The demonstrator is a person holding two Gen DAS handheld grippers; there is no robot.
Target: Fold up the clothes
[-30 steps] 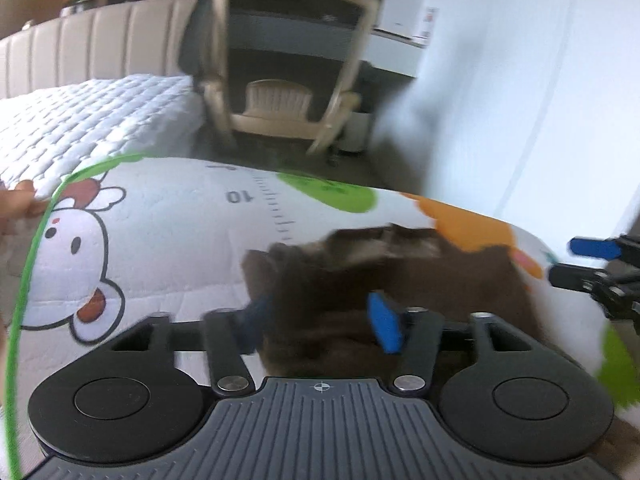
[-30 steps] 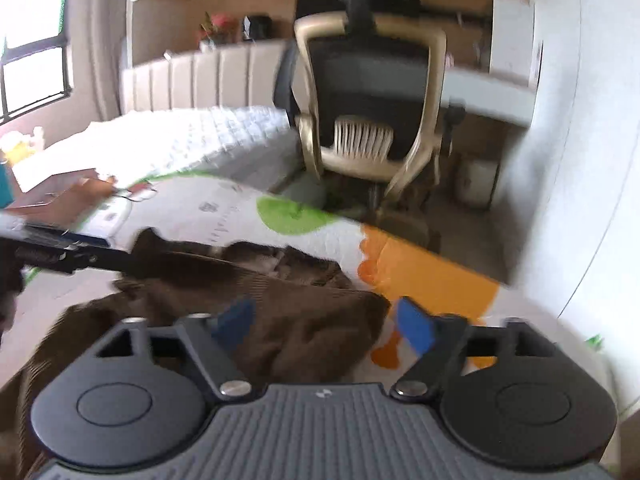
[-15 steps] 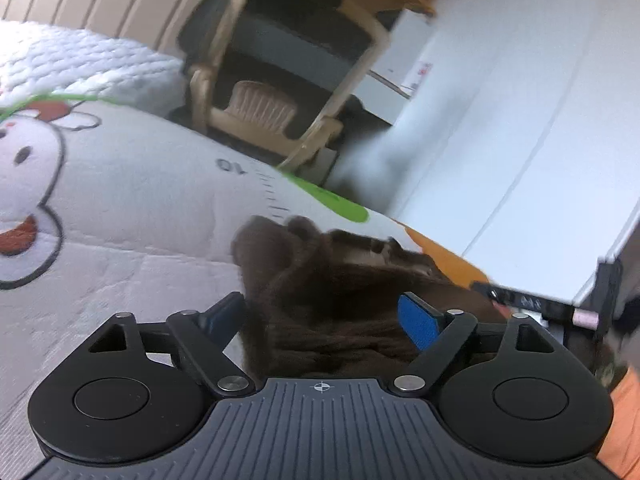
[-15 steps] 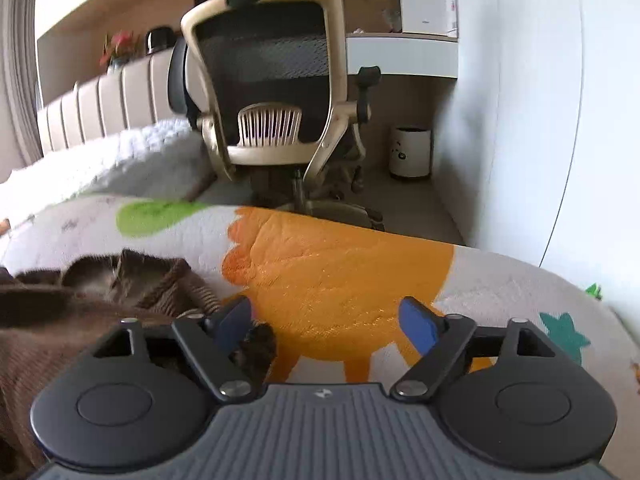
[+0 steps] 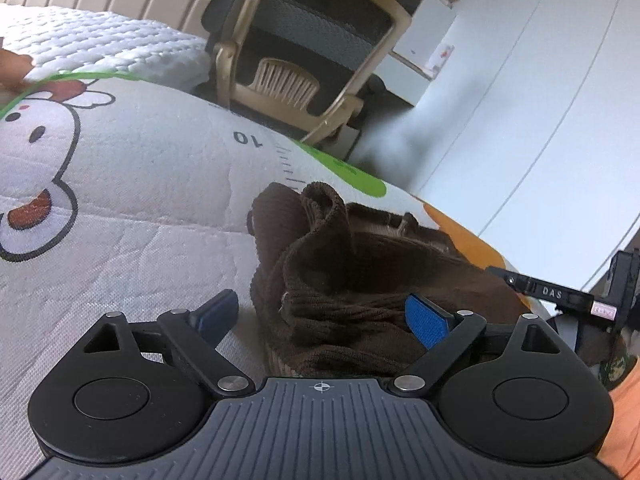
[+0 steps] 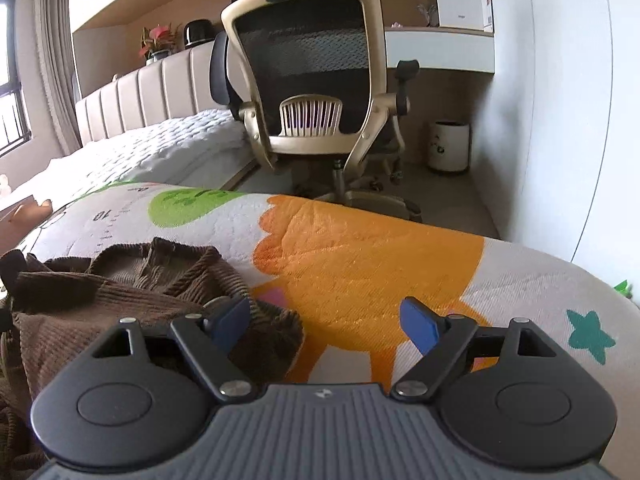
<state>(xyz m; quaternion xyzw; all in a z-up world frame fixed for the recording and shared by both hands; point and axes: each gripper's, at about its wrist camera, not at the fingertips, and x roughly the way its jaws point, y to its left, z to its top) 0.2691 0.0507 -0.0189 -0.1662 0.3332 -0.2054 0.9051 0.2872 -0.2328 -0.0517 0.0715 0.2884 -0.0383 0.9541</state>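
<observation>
Here, in the left wrist view, the left gripper hangs low over a brown corduroy garment that lies bunched on a quilted mat printed with a cartoon figure, a ruler scale and coloured patches. Its jaws have just been opening and stand wide; the crumpled edge of the garment lies between them, with the right pad resting over the cloth and the left pad over bare mat, neither pressing on it. The tip of the right gripper shows at the right edge, above the garment's far side. Beyond the mat stand an office chair and a white bed. In the right wrist view, the right gripper has its jaws spread wide too, just opened; the left pad sits at the garment's right corner while the right pad hangs over the orange patch of the mat. The cloth lies loose, a heap to the left.
</observation>
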